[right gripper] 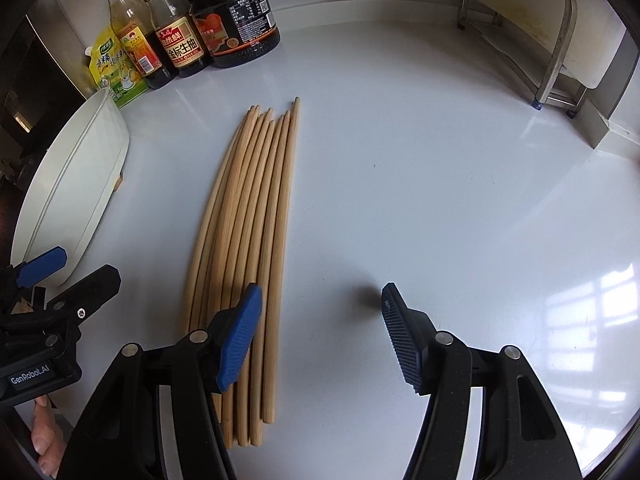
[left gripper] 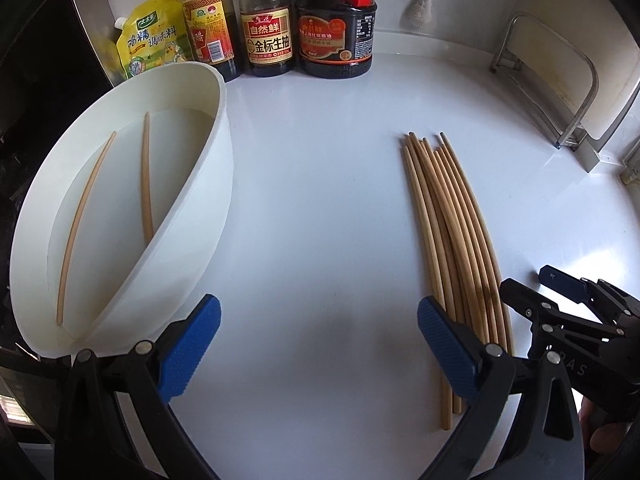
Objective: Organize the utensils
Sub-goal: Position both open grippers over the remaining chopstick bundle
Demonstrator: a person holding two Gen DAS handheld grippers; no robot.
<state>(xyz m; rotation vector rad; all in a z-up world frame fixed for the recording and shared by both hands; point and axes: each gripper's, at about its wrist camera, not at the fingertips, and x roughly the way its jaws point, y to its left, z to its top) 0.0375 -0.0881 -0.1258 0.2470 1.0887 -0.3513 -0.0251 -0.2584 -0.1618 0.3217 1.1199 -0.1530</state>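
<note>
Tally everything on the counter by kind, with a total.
Loose chopsticks: 9, as best the overlap shows
Chopsticks in the white divided holder: 2
Sauce bottles: 3
Yellow seasoning pouch: 1
Holder: 1
Metal rack: 1
Total: 17

Both wrist views look steeply down, close, sharing the chopsticks (left gripper: pixel 452 240) (right gripper: pixel 244 240).

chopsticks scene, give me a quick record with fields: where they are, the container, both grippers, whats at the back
loose chopsticks: bundle lying flat on the white countertop, tips toward the back
white container: left of the bundle, two chopsticks inside
left gripper: open, over bare counter between container and bundle, holding nothing
right gripper: open, empty, its left finger over the bundle's near end
back row: yellow seasoning pouch, sauce bottles
</note>
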